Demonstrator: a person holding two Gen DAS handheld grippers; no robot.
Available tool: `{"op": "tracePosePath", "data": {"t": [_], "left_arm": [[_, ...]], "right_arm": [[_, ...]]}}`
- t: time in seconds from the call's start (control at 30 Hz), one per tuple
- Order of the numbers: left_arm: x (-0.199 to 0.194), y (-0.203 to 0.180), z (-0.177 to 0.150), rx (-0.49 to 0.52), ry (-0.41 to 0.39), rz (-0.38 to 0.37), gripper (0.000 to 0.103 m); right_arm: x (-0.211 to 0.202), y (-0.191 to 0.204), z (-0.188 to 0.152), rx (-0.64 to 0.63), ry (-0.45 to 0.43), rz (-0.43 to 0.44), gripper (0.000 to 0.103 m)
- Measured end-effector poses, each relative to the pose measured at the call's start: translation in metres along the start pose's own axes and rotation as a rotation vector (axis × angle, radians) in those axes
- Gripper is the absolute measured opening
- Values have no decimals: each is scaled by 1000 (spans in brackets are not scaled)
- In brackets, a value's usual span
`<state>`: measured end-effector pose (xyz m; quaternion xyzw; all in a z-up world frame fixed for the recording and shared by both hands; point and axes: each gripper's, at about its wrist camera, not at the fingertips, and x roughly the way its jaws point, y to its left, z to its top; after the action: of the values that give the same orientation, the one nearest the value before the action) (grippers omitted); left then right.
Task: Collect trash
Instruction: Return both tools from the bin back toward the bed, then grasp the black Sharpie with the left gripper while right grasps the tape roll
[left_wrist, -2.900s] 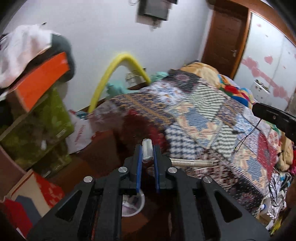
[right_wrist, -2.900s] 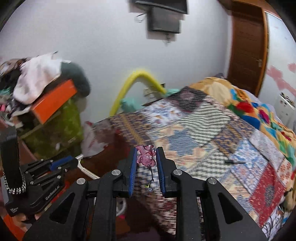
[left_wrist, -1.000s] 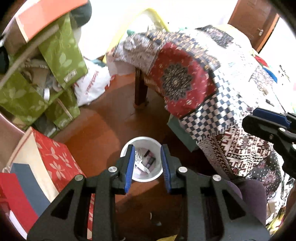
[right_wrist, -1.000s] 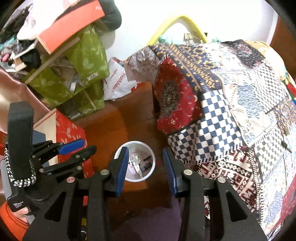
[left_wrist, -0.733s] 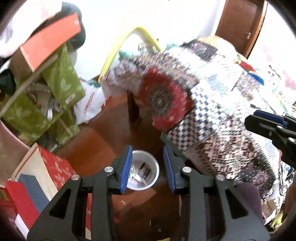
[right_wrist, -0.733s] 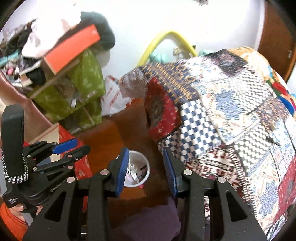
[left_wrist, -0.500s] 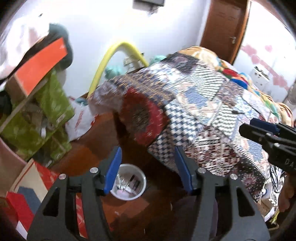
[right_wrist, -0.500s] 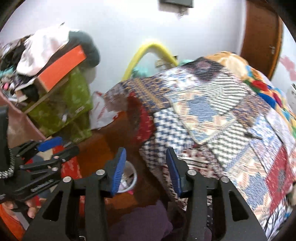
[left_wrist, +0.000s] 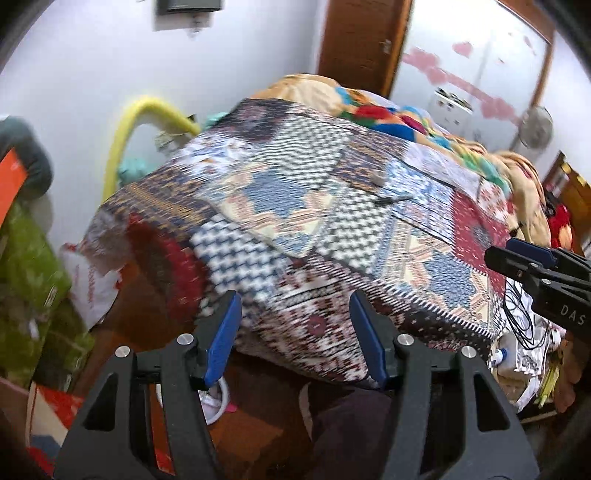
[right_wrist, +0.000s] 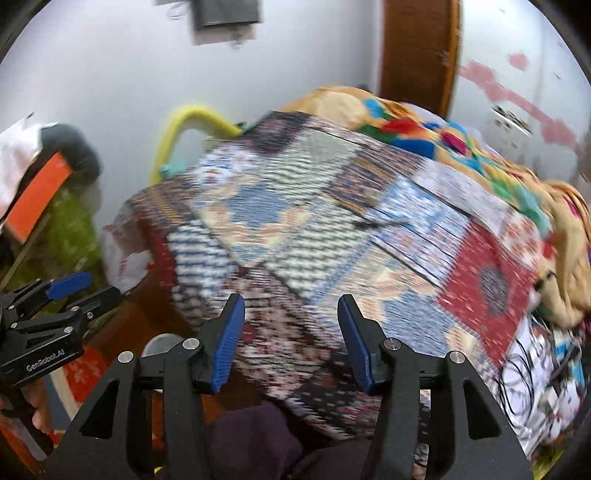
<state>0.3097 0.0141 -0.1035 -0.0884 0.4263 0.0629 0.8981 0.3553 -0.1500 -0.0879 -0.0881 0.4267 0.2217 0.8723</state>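
Note:
My left gripper (left_wrist: 295, 332) stands open with nothing between its blue pads, above the near corner of the patchwork quilt (left_wrist: 314, 206). The white trash bin (left_wrist: 218, 402) shows on the floor at lower left, partly behind the left finger, with scraps inside. My right gripper (right_wrist: 290, 332) is empty, its jaws opening over the same quilt corner. On the quilt lie a thin dark item (left_wrist: 388, 201) and a small grey piece (left_wrist: 376, 177). Each wrist view catches the other gripper at its edge: the right gripper (left_wrist: 506, 254) and the left gripper (right_wrist: 101, 286).
A green box stack (left_wrist: 26, 273) with an orange lid and a white plastic bag (left_wrist: 92, 280) line the left wall. A yellow hose (left_wrist: 147, 110) arches behind the bed. Cables and clutter (left_wrist: 524, 332) lie at the right. A person's purple-clad leg (right_wrist: 251, 443) is below.
Both grippers held small scraps, hovered over the bin with empty jaws, then lifted away towards the bed. Both pairs of jaws have widened. The bin has slid to the lower left.

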Motion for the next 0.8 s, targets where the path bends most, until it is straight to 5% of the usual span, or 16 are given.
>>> {"op": "tracePosePath", "data": {"t": [0.3,0.8], "left_arm": [[72,-75,44,116,51,-75,60],[254,-156,120,288,128,-135,60]], "right_arm": [[25,-85,2,101,28,-106,49],[80,-169,36,157,-103,-170,49]]}}
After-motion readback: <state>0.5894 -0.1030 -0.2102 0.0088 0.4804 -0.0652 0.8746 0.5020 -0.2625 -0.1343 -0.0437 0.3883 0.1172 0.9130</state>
